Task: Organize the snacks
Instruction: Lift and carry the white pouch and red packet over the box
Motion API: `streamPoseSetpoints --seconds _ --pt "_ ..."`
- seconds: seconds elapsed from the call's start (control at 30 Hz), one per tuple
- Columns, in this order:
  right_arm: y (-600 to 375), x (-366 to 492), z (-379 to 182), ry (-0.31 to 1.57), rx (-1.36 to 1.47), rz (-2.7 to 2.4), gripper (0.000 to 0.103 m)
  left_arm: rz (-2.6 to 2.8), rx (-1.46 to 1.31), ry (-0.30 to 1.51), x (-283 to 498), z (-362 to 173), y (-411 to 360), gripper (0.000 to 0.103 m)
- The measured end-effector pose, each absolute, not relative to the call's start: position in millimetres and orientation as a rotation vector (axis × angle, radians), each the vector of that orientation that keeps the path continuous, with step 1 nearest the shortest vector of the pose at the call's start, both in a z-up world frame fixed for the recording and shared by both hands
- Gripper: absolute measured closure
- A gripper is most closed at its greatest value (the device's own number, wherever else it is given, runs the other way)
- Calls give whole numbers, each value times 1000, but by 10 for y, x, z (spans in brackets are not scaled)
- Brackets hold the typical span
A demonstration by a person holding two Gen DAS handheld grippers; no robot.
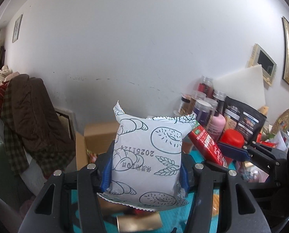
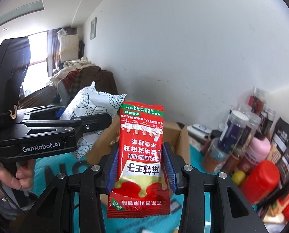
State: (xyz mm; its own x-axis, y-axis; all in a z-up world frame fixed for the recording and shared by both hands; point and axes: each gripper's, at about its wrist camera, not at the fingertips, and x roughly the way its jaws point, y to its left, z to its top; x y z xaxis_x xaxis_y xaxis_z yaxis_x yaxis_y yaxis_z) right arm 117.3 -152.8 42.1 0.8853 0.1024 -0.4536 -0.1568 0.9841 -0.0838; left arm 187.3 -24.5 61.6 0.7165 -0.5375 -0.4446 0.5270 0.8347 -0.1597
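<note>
My left gripper (image 1: 145,169) is shut on a white bread packet (image 1: 147,155) printed with croissants and doughnuts, held upright above the teal table cover. Its blue pads (image 1: 107,171) press the packet's sides. My right gripper (image 2: 141,168) is shut on a red spicy-strip packet (image 2: 141,155) with Chinese print, also held upright. In the right wrist view the left gripper (image 2: 97,122) and its white packet (image 2: 90,104) show at the left, with a hand (image 2: 22,176) on the handle. The red packet (image 1: 207,144) and right gripper (image 1: 234,151) show at the right of the left wrist view. An open cardboard box (image 2: 175,136) stands behind both packets.
Clear plastic jars (image 2: 236,128), a pink bottle (image 2: 259,151), a red-lidded container (image 2: 261,180) and dark pouches (image 2: 286,151) crowd the right side against the white wall. A chair draped with brown clothes (image 1: 29,120) stands at the left. Loose snacks lie on the teal cover (image 2: 47,165).
</note>
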Motion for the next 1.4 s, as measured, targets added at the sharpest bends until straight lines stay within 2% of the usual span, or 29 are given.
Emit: streamPoseSetpoints --seconds 0.73,1.4 --pt "-1586 2377 345 516 -137 124 61 -539 18 578 3184 390 -431 49" --pt "-1688 2939 -161 701 -153 115 61 -473 131 754 3680 -186 -736 49"
